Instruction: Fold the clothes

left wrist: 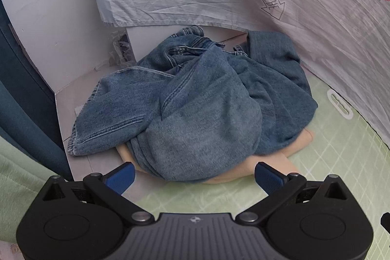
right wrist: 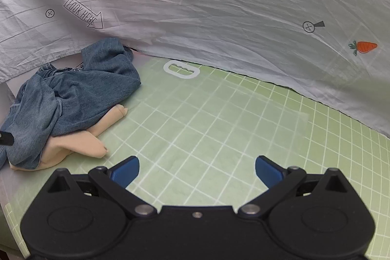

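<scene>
Right, on your left wrist view, far left of the frame there's a dark teal upholstered edge (left wrist: 22, 79), and beside it a white wall panel (left wrist: 61, 16). Moving toward the centre, your crumpled blue jeans (left wrist: 195, 101) fill the middle of the frame, heaped up with a hem spilling to the lower left and the waistband and zipper up at the top. They're sitting on a peach-coloured garment (left wrist: 265, 167), which peeks out along the lower edge of the heap. Your left gripper (left wrist: 194, 174) sits at the bottom centre, jaws spread wide, blue pads either side of the near end of the pile, holding nothing. Across the top and down the right runs a pale printed sheet (left wrist: 316, 16) with arrows and a carrot, and at lower right the green grid mat (left wrist: 341, 162).

Over to your right wrist view: the jeans (right wrist: 73, 94) are now at the left of the frame, still bunched on the peach-coloured garment (right wrist: 80, 145), whose corners poke out toward the centre. The green grid mat (right wrist: 219, 126) spreads across the middle and right, with a white handle cutout (right wrist: 181, 70) at its top edge. The printed sheet (right wrist: 219, 16) covers the whole upper frame. Your right gripper (right wrist: 197, 171) at bottom centre is also wide apart and empty, over bare mat, well apart from the clothes.
</scene>
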The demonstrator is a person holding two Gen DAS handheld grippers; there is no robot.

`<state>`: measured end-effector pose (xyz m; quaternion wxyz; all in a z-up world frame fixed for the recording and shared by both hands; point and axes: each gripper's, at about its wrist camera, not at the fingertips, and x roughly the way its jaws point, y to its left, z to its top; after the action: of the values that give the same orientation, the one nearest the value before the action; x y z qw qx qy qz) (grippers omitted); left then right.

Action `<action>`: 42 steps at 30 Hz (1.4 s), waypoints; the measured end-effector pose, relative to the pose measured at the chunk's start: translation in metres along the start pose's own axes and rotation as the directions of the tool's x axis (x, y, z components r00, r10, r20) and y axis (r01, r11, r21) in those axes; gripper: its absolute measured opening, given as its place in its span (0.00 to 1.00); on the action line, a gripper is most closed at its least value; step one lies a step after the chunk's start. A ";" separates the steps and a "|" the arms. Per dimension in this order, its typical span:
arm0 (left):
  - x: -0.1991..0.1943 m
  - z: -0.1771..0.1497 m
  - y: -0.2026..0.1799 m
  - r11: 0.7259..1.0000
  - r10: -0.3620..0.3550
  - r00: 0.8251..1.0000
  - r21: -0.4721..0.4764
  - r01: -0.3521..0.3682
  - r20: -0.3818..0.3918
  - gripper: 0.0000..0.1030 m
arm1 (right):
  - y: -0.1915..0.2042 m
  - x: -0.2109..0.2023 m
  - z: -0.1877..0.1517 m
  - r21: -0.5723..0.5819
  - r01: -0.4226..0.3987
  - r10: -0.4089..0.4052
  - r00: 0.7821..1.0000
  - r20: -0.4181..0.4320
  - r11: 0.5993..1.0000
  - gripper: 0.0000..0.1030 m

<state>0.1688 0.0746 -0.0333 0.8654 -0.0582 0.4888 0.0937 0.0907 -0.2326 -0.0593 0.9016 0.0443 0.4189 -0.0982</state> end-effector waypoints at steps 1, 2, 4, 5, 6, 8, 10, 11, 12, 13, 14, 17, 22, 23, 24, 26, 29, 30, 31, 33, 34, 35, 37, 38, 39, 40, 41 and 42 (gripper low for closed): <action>0.007 0.011 0.004 1.000 0.005 1.000 -0.015 -0.005 0.003 1.00 | 0.004 0.010 0.008 -0.016 -0.002 0.002 1.000 -0.005 1.000 1.00; 0.015 0.021 0.009 1.000 0.007 1.000 -0.028 -0.007 0.006 1.00 | 0.008 0.021 0.016 -0.031 -0.006 0.006 1.000 -0.009 1.000 0.99; 0.031 0.038 0.012 0.999 0.002 1.000 -0.045 -0.001 0.008 0.99 | 0.018 0.044 0.031 -0.058 -0.026 0.025 1.000 -0.019 0.998 0.99; 0.039 0.047 0.013 0.999 -0.001 1.000 -0.053 0.001 0.008 0.99 | 0.023 0.055 0.038 -0.068 -0.039 0.038 0.999 -0.023 0.997 0.99; 0.047 0.054 0.013 0.998 -0.005 1.000 -0.061 0.005 0.006 0.99 | 0.028 0.067 0.046 -0.077 -0.057 0.055 0.998 -0.029 0.995 0.99; 0.064 0.065 0.010 0.997 -0.016 1.000 -0.076 0.016 -0.002 0.95 | 0.040 0.093 0.061 -0.085 -0.106 0.102 0.994 -0.044 0.991 0.97; 0.080 0.073 0.008 0.996 -0.027 1.000 -0.091 0.025 -0.015 0.94 | 0.051 0.120 0.074 -0.078 -0.164 0.160 0.985 -0.061 0.983 0.94; 0.087 0.076 0.007 0.995 -0.028 0.999 -0.097 0.025 -0.023 0.93 | 0.057 0.133 0.081 -0.074 -0.193 0.189 0.980 -0.069 0.978 0.94; 0.094 0.078 0.007 0.995 -0.026 0.999 -0.100 0.023 -0.032 0.92 | 0.063 0.146 0.088 -0.069 -0.222 0.217 0.973 -0.077 0.973 0.93; 0.101 0.079 0.006 0.995 -0.026 0.999 -0.102 0.021 -0.041 0.92 | 0.068 0.160 0.095 -0.065 -0.251 0.245 0.966 -0.085 0.966 0.93; 0.108 0.080 0.006 0.994 -0.026 0.998 -0.104 0.021 -0.049 0.92 | 0.073 0.173 0.100 -0.061 -0.274 0.268 0.959 -0.091 0.960 0.91; 0.123 0.080 0.007 0.992 -0.040 0.998 -0.121 0.034 -0.053 0.89 | 0.085 0.209 0.112 -0.055 -0.319 0.312 0.944 -0.104 0.946 0.88; 0.127 0.083 0.015 0.978 -0.104 0.994 -0.183 0.096 -0.035 0.67 | 0.100 0.245 0.125 -0.016 -0.400 0.396 0.912 -0.108 0.916 0.80; 0.124 0.084 0.014 0.977 -0.119 0.993 -0.180 0.112 -0.027 0.56 | 0.102 0.247 0.125 -0.003 -0.413 0.411 0.906 -0.106 0.911 0.75; 0.121 0.084 0.013 0.978 -0.123 0.992 -0.172 0.118 -0.019 0.52 | 0.105 0.248 0.125 0.004 -0.424 0.422 0.901 -0.099 0.906 0.74; 0.113 0.085 0.007 0.984 -0.113 0.994 -0.141 0.111 -0.003 0.31 | 0.110 0.245 0.124 0.001 -0.440 0.439 0.895 -0.076 0.898 0.42; 0.098 0.086 -0.002 0.990 -0.099 0.995 -0.097 0.101 0.028 0.16 | 0.114 0.224 0.122 -0.043 -0.448 0.447 0.894 -0.032 0.893 0.15; 0.091 0.086 -0.003 0.991 -0.093 0.995 -0.091 0.096 0.043 0.16 | 0.115 0.215 0.122 -0.065 -0.451 0.451 0.892 -0.012 0.890 0.14; 0.082 0.086 -0.003 0.992 -0.092 0.994 -0.086 0.097 0.062 0.15 | 0.115 0.206 0.122 -0.088 -0.453 0.456 0.890 0.009 0.887 0.13; 0.059 0.085 -0.001 0.990 -0.109 0.988 -0.079 0.118 0.109 0.14 | 0.107 0.180 0.120 -0.087 -0.464 0.469 0.881 0.057 0.882 0.13; 0.048 0.084 0.000 0.988 -0.126 0.984 -0.072 0.136 0.128 0.14 | 0.101 0.165 0.118 -0.078 -0.470 0.476 0.876 0.083 0.879 0.12; 0.036 0.083 0.000 0.986 -0.143 0.979 -0.063 0.154 0.145 0.14 | 0.095 0.150 0.117 -0.070 -0.477 0.482 0.869 0.110 0.876 0.12; 0.012 0.076 -0.002 0.980 -0.186 0.967 -0.033 0.195 0.171 0.14 | 0.082 0.118 0.111 -0.051 -0.492 0.493 0.855 0.163 0.869 0.12; 0.000 0.071 -0.003 0.976 -0.210 0.961 -0.018 0.217 0.181 0.13 | 0.074 0.100 0.105 -0.040 -0.496 0.494 0.849 0.190 0.868 0.12; -0.012 0.065 -0.006 0.970 -0.240 0.953 -0.003 0.245 0.186 0.13 | 0.066 0.082 0.099 -0.030 -0.495 0.489 0.845 0.214 0.868 0.12; -0.025 0.058 -0.010 0.961 -0.274 0.943 0.014 0.277 0.189 0.13 | 0.058 0.064 0.091 -0.021 -0.493 0.483 0.842 0.238 0.870 0.12; -0.037 0.050 -0.014 0.951 -0.308 0.932 0.030 0.308 0.191 0.13 | 0.049 0.046 0.081 -0.012 -0.485 0.471 0.843 0.260 0.874 0.12; -0.049 0.043 -0.019 0.940 -0.342 0.920 0.048 0.339 0.192 0.13 | 0.041 0.029 0.071 -0.002 -0.472 0.454 0.846 0.280 0.881 0.12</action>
<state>0.1842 0.0595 0.0315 0.9130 -0.1268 0.3836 -0.0560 0.1711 -0.2083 -0.0357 0.9455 0.1601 0.2640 0.1031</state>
